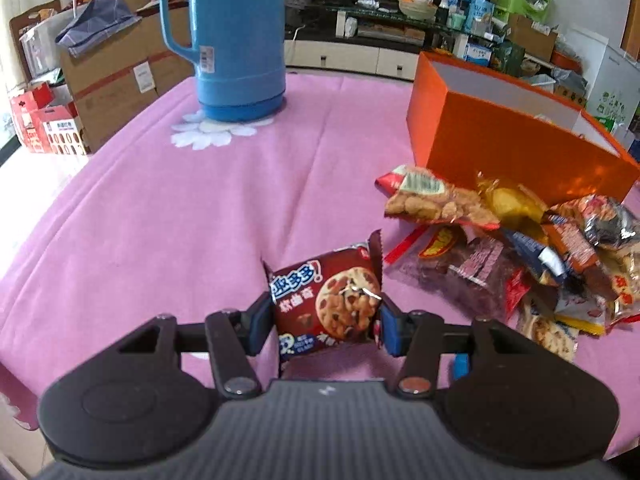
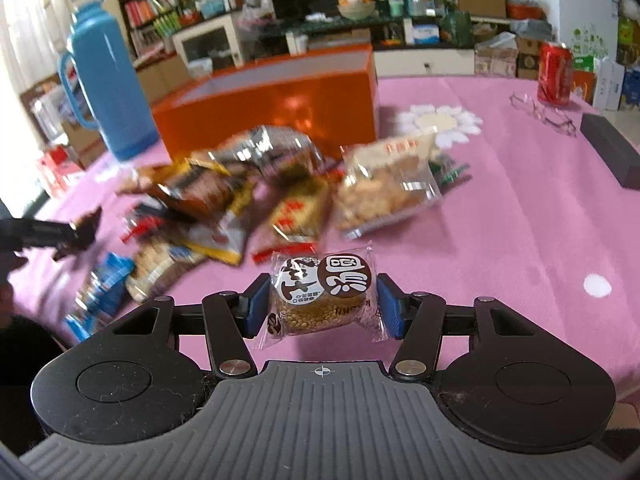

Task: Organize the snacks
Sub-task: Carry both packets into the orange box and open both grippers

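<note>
Cluttered living room behind, pink tablecloth under everything, and I'm working over it with both hands full. My left gripper has its blue pads squeezed onto the sides of a chocolate-chip cookie packet, which stands tilted between the fingers with its crimped ends poking up and down. My right gripper is clamped on a round sesame cake in a clear wrapper, held flat across the jaws.

Ahead and to the right of my left gripper lies the loose snack pile, and just beyond it stands the orange box, open at the top. I take that box as where these go. From the right gripper the pile sits ahead and to the left, with the box behind it.

The risks, as I judge them: both grips are on slick film, not on the food, so a fast swing could let a packet twist or slide out. The cookie packet looks pinched near its lower half, top-heavy, so it may tip. The box wall is tall; carrying low would clip its rim or plough the pile. Both hands heading for one box could also collide. The blue thermos, far ahead and left of my left gripper, looks safely clear.
</note>
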Available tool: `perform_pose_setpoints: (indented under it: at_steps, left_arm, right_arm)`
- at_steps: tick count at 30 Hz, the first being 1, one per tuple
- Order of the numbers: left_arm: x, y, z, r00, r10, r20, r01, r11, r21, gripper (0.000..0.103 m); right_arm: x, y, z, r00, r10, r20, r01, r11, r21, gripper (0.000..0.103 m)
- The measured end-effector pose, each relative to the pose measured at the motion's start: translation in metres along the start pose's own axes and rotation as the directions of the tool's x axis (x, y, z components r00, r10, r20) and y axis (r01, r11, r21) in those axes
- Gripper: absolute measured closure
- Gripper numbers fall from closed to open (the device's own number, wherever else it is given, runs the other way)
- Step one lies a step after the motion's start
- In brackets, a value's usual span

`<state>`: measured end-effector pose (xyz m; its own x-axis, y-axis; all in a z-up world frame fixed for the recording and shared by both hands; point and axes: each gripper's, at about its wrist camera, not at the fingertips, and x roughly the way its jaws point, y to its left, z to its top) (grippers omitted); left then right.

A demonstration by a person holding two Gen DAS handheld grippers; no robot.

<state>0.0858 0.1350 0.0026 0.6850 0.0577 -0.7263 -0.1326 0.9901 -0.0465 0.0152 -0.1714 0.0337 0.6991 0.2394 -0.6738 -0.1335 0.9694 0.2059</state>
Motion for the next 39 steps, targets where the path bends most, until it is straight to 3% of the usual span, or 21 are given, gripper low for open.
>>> perform_pose_setpoints:
  at_steps: [8,13,18,24,30,31,33,34,37,39]
  left_arm:
    - [-0.017,-0.013,0.033,0.996,-0.052,0.074,0.05,0.998,0.023,0.05]
    - [-0.003,-0.038,0.082,0.987,-0.11,0.116,0.106,0.994,0.037,0.05]
    - [0.026,-0.078,0.14,0.966,-0.167,0.2,0.16,0.986,0.049,0.05]
    - [0.081,-0.121,0.179,0.948,-0.229,0.22,0.226,0.973,0.04,0.05]
    - [0.119,-0.128,0.185,0.954,-0.247,0.168,0.252,0.968,-0.01,0.047]
    - [0.12,-0.129,0.184,0.955,-0.245,0.17,0.249,0.968,-0.006,0.036]
    - [0.116,-0.13,0.182,0.961,-0.205,0.188,0.206,0.978,0.013,0.033]
    - [0.111,-0.131,0.181,0.959,-0.198,0.203,0.196,0.98,0.032,0.033]
    - [0.097,-0.13,0.18,0.951,-0.189,0.245,0.18,0.982,0.056,0.032]
    - [0.091,-0.129,0.18,0.947,-0.199,0.251,0.19,0.98,0.057,0.032]
  right_arm:
    - [0.002,0.015,0.05,0.994,0.074,0.076,-0.071,0.996,-0.049,0.066]
    - [0.035,0.023,0.126,0.977,0.105,0.183,-0.088,0.991,-0.099,0.066]
    - [0.1,0.023,0.202,0.962,0.087,0.259,-0.064,0.993,-0.095,0.066]
    - [0.169,0.023,0.213,0.978,0.066,0.197,-0.058,0.997,-0.046,0.066]
    - [0.198,0.034,0.208,0.984,0.049,0.172,-0.03,0.993,-0.11,0.063]
    - [0.2,0.034,0.208,0.982,0.059,0.18,-0.04,0.994,-0.106,0.059]
    - [0.201,0.033,0.209,0.979,0.068,0.191,-0.049,0.994,-0.101,0.044]
    - [0.199,0.031,0.208,0.978,0.065,0.198,-0.047,0.994,-0.095,0.031]
    - [0.182,0.026,0.21,0.963,0.059,0.263,-0.04,0.996,-0.08,0.027]
    - [0.172,0.021,0.21,0.953,0.056,0.298,-0.04,0.997,-0.059,0.019]
